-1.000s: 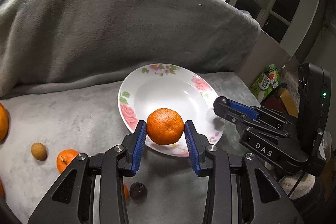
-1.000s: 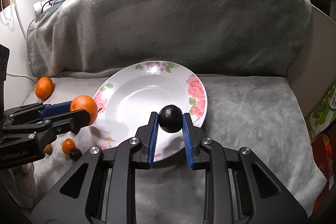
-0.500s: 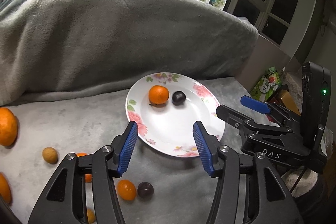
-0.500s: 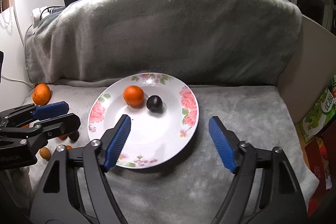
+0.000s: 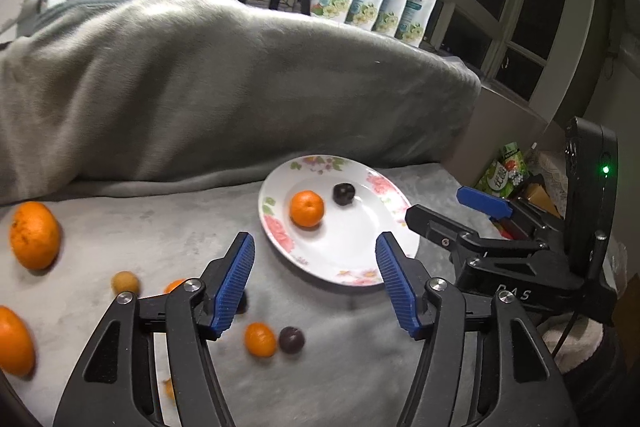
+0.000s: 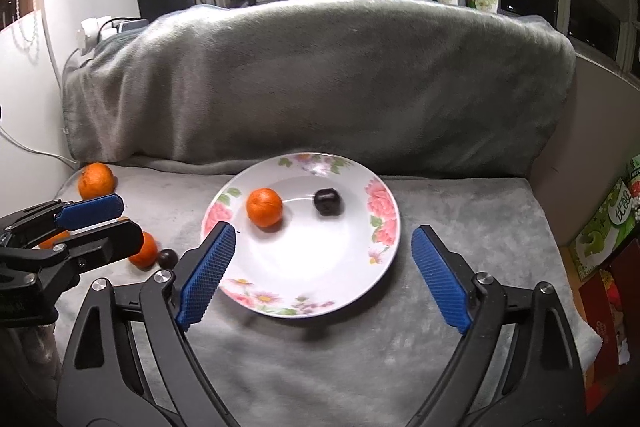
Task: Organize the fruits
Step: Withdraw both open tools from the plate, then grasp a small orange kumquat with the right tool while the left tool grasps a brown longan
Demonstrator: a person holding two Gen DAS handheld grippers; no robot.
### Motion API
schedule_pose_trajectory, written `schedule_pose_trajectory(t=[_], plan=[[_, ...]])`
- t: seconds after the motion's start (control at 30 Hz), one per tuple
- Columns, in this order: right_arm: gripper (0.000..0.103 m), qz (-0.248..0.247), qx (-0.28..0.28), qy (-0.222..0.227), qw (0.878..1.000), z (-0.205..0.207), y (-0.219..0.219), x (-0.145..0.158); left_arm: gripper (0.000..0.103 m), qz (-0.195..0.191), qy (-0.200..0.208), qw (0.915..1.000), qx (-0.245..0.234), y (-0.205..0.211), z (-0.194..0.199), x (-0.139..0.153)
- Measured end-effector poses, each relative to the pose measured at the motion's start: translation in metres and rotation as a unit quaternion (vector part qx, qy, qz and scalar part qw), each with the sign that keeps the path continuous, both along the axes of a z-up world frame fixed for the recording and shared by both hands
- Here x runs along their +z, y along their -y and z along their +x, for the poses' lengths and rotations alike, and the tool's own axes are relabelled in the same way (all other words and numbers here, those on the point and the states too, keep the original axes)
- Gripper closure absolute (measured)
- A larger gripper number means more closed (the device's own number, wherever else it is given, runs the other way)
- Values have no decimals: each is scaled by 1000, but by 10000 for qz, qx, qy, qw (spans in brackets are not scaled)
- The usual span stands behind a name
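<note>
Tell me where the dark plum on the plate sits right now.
In the right wrist view the dark plum lies in the floral plate, toward its far right, just right of the tangerine and not touching it.

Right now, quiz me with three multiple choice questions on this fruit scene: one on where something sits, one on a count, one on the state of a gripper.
1. Where is the dark plum relative to the mandarin on the floral plate, in the right wrist view?
A. To its right
B. On top of it
C. Off the plate

2. How many fruits lie on the plate?
A. None
B. Two
C. Five

3. What state is the right gripper in?
A. Shut on the plum
B. Shut on the mandarin
C. Open, holding nothing

Answers: 1 A, the plum lies right of the mandarin, apart from it. 2 B, only those two lie there. 3 C, its jaws stand wide with nothing between the pads.
</note>
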State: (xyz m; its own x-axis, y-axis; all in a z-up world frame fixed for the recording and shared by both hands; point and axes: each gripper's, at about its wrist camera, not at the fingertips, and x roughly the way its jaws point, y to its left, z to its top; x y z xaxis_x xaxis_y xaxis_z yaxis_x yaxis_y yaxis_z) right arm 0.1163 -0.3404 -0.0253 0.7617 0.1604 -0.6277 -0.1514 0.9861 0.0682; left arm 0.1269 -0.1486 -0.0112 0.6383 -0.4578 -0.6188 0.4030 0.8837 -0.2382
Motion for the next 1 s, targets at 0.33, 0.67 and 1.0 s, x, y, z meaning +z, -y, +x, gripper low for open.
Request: schedule_pose_trajectory(t=[0.33,0.67,1.0], plan=[[4,64,347,60,9994,-8,-32,12,27,83,71,9989,446,-45,-20,3],[3,163,851,26,9962,-26,-62,8,27,318,43,9958,853,-93,-42,-12],[4,317,1183,-159,9923,-42,-68,-12,35,423,-251,9947,908,-109,-62,-45]])
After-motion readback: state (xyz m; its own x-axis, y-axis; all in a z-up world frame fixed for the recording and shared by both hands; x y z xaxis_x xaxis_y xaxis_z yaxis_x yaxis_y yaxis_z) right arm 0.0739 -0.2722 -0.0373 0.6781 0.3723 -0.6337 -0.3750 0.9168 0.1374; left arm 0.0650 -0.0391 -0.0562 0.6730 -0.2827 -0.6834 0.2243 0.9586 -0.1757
